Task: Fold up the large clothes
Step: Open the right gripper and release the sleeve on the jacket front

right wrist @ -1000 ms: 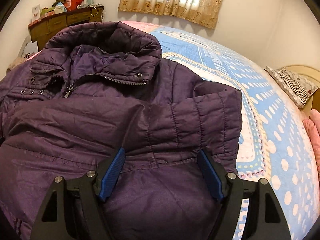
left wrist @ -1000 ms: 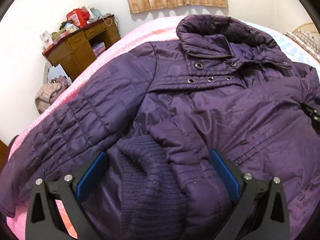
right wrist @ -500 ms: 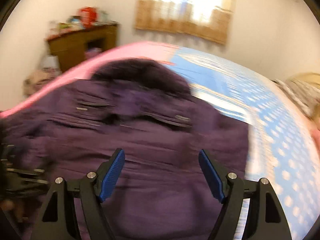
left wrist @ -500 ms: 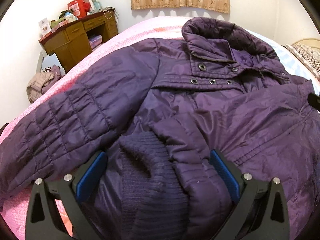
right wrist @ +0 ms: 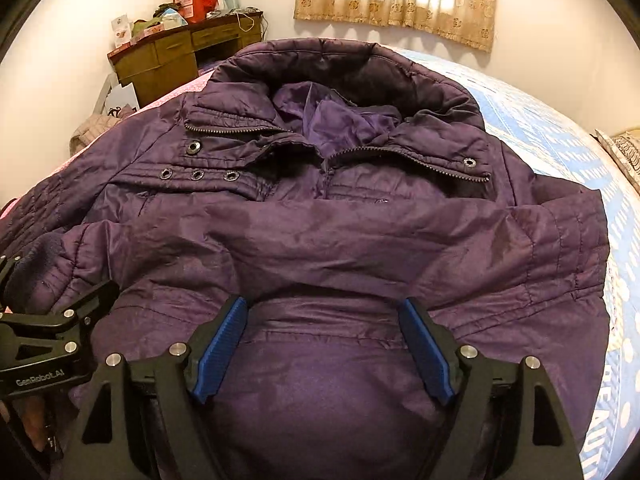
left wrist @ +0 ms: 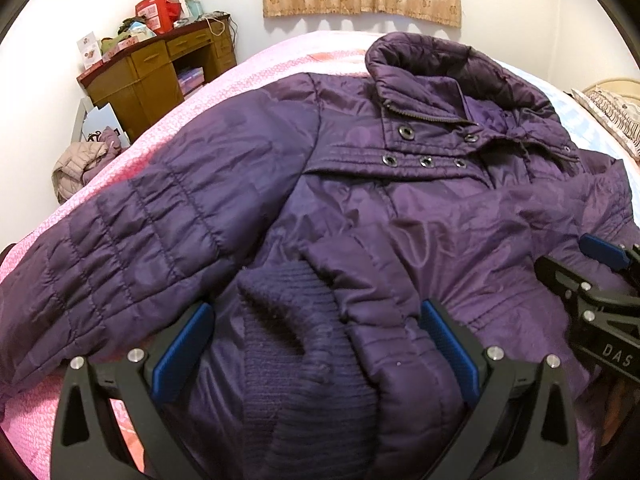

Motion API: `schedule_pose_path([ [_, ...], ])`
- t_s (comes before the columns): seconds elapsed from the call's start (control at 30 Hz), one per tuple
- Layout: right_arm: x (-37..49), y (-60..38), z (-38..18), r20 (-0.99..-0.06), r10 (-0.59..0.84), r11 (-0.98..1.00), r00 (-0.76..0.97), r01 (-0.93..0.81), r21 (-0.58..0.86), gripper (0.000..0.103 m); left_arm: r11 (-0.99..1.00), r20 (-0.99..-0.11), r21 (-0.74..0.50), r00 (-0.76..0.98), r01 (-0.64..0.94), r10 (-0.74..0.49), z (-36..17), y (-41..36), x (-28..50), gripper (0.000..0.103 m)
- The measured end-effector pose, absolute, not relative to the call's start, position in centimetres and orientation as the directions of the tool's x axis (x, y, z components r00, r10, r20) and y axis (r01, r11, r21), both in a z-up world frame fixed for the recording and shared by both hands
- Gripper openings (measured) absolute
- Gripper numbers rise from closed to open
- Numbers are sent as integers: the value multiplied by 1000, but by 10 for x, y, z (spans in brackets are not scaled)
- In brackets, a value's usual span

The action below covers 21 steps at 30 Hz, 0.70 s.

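Observation:
A purple quilted jacket (left wrist: pixel 360 208) lies front up on the bed, collar at the far end. One sleeve is folded across the chest (right wrist: pixel 360 240). Its dark knit cuff (left wrist: pixel 296 340) lies between the wide-apart blue pads of my left gripper (left wrist: pixel 314 344), which is open and does not press on it. My right gripper (right wrist: pixel 324 340) hovers over the jacket's lower front. Its jaws are opening, with only flat jacket fabric under the gap. The two grippers see each other: the right gripper (left wrist: pixel 592 272) at one frame's right edge, the left gripper (right wrist: pixel 48 320) at the other's left edge.
A cluttered wooden desk (left wrist: pixel 152 72) stands by the back-left wall, with a heap of clothes (left wrist: pixel 76 168) on the floor beside it. The bed has a pink cover (left wrist: pixel 240 80) on the left and a blue dotted blanket (right wrist: pixel 560 140) on the right. A pillow (left wrist: pixel 612 108) lies far right.
My right gripper has swung left from the jacket's right edge to its middle and now shows in the left wrist view. The left gripper has stayed over the cuff.

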State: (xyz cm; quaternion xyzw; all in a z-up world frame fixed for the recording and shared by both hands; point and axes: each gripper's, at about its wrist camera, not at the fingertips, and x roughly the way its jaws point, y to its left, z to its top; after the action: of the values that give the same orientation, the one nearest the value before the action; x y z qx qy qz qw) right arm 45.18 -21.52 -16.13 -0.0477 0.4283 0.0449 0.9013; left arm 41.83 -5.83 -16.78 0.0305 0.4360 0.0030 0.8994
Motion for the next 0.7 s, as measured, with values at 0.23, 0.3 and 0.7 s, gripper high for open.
schedule_pose_path([
  [0.23, 450, -208, -163, -775, 17, 990, 631, -121, -77, 80, 998, -784, 57, 620, 22, 31, -168, -58, 418, 103],
  [0.3, 451, -208, -163, -775, 16, 990, 632, -121, -78, 80, 998, -784, 57, 620, 22, 31, -169, -58, 418, 103],
  [0.7, 451, -207, -163, -774, 6, 990, 633, -115, -87, 82, 998, -784, 56, 620, 22, 31, -169, -58, 419, 103],
])
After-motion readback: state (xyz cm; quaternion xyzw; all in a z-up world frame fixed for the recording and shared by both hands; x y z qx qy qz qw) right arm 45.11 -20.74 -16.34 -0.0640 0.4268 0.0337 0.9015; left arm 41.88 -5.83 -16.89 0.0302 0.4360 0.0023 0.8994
